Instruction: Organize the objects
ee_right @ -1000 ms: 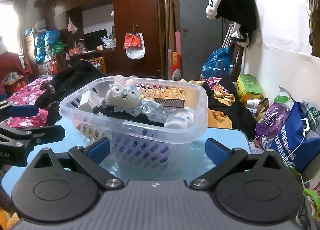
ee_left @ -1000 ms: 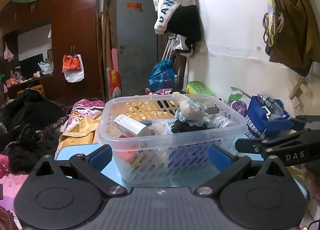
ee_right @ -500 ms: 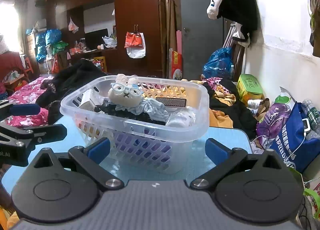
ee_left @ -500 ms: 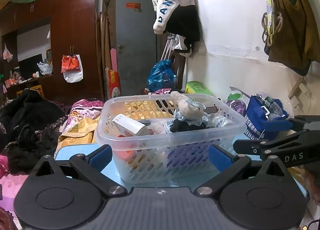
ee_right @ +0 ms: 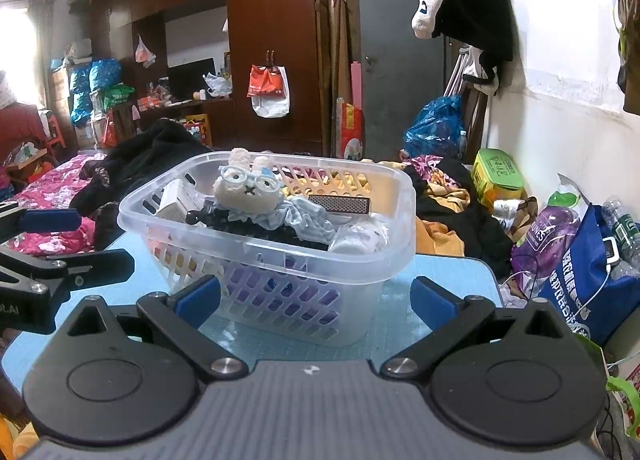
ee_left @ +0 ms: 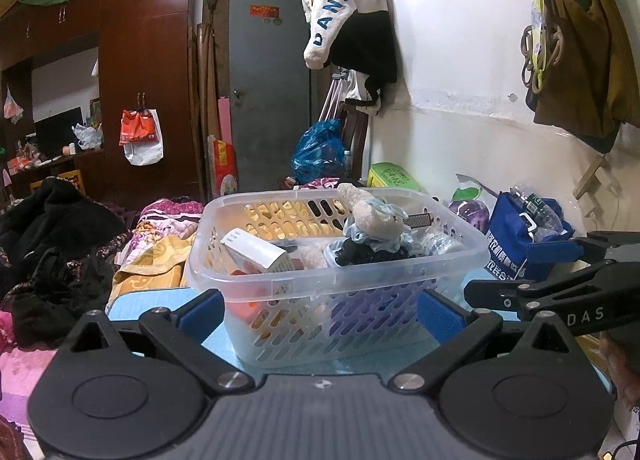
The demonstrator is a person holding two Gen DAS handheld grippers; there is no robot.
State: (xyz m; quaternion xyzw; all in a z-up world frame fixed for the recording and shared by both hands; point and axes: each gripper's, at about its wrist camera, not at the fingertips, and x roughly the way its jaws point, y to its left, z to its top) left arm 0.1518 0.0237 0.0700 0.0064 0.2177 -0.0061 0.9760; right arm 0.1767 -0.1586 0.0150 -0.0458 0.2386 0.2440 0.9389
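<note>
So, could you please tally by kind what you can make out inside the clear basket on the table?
Plush bunny with glasses: 1
White carton: 1
Matchbox: 1
Pale blue scrunchie: 1
Dark bundle under the bunny: 1
Total: 5 distinct items in the basket; others lie below, too hidden to count.

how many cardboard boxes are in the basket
2 show: a white carton at the clear plastic basket's left end, and a flat matchbox at its far side. Others may lie hidden under the plush rabbit.
</note>
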